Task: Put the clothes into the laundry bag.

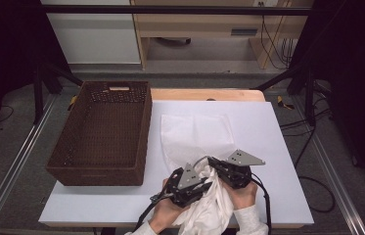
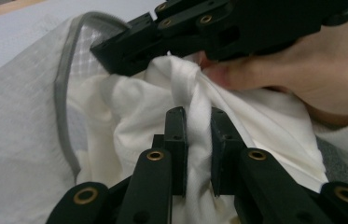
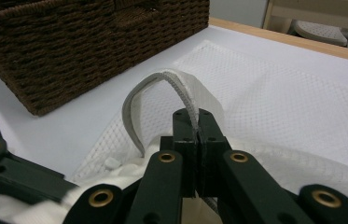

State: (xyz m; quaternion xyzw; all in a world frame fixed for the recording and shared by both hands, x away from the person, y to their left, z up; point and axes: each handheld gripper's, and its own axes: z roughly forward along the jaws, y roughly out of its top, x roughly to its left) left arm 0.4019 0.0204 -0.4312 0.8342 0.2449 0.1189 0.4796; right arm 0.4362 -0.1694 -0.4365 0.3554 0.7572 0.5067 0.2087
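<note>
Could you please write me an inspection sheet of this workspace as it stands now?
Surface: white table, wooden strip along its far edge.
Job's things: mesh bag lying flat, its mouth raised; white cloth bunched at the mouth.
Clutter: wicker basket on the left, nothing seen inside.
Grippers: left gripper shut on the cloth; right gripper shut on the bag's grey rim.
Cables: gripper cables trail off the near edge; more on the floor at right.
Surroundings: metal frame, grey floor, wooden furniture behind.
</note>
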